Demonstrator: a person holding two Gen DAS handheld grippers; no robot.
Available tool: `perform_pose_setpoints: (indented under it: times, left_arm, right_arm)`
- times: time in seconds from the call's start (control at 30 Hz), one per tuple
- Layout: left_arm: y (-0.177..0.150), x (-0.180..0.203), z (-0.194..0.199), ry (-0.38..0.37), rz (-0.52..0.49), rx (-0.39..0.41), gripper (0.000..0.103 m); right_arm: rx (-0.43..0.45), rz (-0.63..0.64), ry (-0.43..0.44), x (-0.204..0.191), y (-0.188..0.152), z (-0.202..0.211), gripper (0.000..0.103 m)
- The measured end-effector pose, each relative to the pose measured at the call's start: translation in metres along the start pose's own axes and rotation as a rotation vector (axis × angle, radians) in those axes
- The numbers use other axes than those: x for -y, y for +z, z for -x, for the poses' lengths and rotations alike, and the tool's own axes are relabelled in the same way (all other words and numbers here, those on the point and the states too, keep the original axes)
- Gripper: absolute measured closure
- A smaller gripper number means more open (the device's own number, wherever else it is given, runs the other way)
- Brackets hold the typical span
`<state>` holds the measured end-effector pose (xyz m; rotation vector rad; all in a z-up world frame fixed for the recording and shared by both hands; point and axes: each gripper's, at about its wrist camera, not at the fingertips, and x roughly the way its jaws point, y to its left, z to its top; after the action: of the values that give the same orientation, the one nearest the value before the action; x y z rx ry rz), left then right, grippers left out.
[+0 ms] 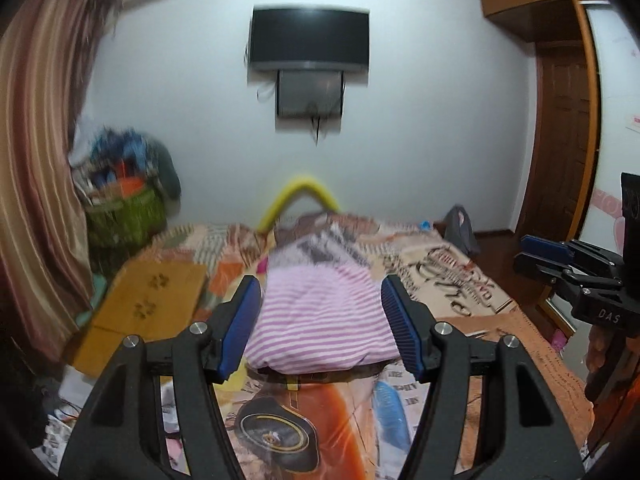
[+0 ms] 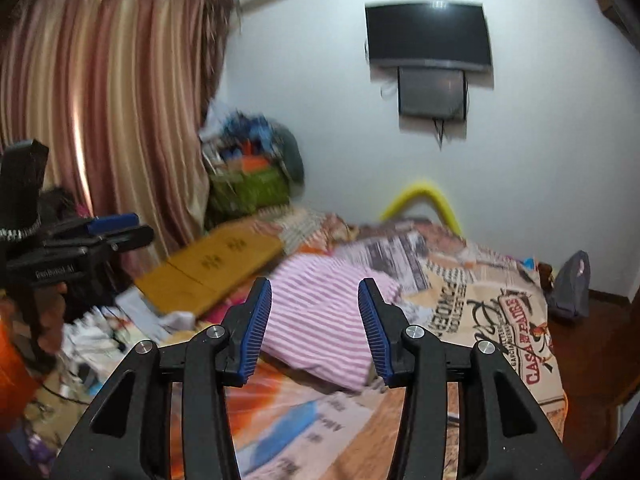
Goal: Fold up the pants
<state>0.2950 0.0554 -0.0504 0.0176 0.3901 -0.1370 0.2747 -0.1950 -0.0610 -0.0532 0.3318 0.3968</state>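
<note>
The pink-and-white striped pants (image 1: 320, 320) lie folded into a compact bundle on the bed (image 1: 472, 288), resting on a bedspread printed with orange, beige and blue graphics and lettering. In the left wrist view the bundle sits straight ahead, seen through the gap of the left gripper (image 1: 320, 324); the jaws stand apart with nothing between their blue ribbed pads (image 1: 242, 328), and the cloth lies on the bed beyond them, not gripped.

In the right wrist view the pants (image 2: 316, 320) appear just left of centre, again beyond the right gripper (image 2: 315, 326), whose jaws are parted somewhat less widely and hold nothing. Both grippers are raised above the bed and point slightly downward across it toward the far wall.

Each gripper shows in the other's camera: the right gripper (image 1: 540, 256) at the right edge of the left view, and the left gripper (image 2: 116, 228) at the left edge of the right view, with part of the person's hand (image 2: 50, 320) below it.

A flat tan cardboard sheet (image 1: 148, 308) lies at the left side of the bed. A yellow curved tube (image 1: 300, 196) rises at the far end of the bed. On the wall hangs a dark television (image 1: 308, 40). Striped curtains (image 1: 36, 160) hang at the left, beside a green basket (image 1: 128, 212) heaped with things. A wooden door (image 1: 564, 140) stands at the right. Both views are blurred.
</note>
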Motion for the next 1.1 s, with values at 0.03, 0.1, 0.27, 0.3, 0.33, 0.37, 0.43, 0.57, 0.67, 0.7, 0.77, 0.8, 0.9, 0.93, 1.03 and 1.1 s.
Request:
perform_pose_setpoints:
  times: [0.03,0.1,0.27,0.3,0.33,0.37,0.43,0.57,0.67,0.7,0.77,0.8,0.9,0.93,1.03,1.1]
  left_arm:
    - [0.001,0.004,0.015,0.006,-0.005,0.022,0.04]
    - [0.002,0.013,0.047,0.013,-0.013,0.071,0.039]
    - [-0.005,0.033,0.103,0.042,-0.045,0.156,0.022]
    - [-0.008,0.037,0.112,0.043,-0.048,0.166,0.018]
    - [-0.01,0.039,0.119,0.041,-0.045,0.176,0.015]
    - [-0.013,0.042,0.126,0.037,-0.04,0.187,0.009]
    - [-0.016,0.046,0.135,0.033,-0.036,0.2,0.005]
    - [-0.023,0.054,0.147,0.02,-0.042,0.213,0.001]
    - [-0.028,0.058,0.153,0.015,-0.035,0.219,0.0]
    - [-0.03,0.061,0.155,0.016,-0.035,0.221,0.0]
    - [-0.033,0.063,0.157,0.017,-0.036,0.226,0.0]
    - [-0.034,0.064,0.158,0.015,-0.035,0.226,0.0]
    - [-0.036,0.063,0.157,0.011,-0.025,0.226,0.0]
    - [-0.037,0.063,0.157,0.011,-0.021,0.227,0.0]
    - [-0.038,0.059,0.155,0.007,-0.008,0.223,0.0]
    - [-0.039,0.057,0.154,0.004,0.001,0.219,0.0]
  right_arm:
    - [0.027,0.003,0.005,-0.007,0.003,0.015,0.06]
    - [0.083,0.003,-0.007,-0.018,0.006,0.037,0.06]
    - [0.19,0.003,0.005,-0.043,0.003,0.085,0.046]
    - [0.206,0.005,0.008,-0.046,0.002,0.091,0.044]
    - [0.223,0.007,0.011,-0.05,0.001,0.098,0.039]
    - [0.244,0.008,0.01,-0.055,-0.001,0.105,0.032]
    - [0.277,0.014,0.001,-0.06,-0.003,0.114,0.024]
    - [0.312,0.021,-0.031,-0.064,-0.007,0.119,0.017]
    - [0.315,0.01,-0.044,-0.063,-0.011,0.119,0.007]
    - [0.317,0.004,-0.049,-0.063,-0.012,0.121,0.006]
    - [0.32,-0.006,-0.063,-0.065,-0.015,0.125,0.0]
    - [0.322,-0.009,-0.068,-0.066,-0.017,0.125,0.0]
    - [0.319,-0.003,-0.094,-0.068,-0.02,0.125,0.0]
    - [0.317,0.0,-0.099,-0.069,-0.021,0.126,0.0]
    - [0.313,0.0,-0.096,-0.07,-0.023,0.127,0.0]
    - [0.314,-0.002,-0.098,-0.07,-0.026,0.128,0.0]
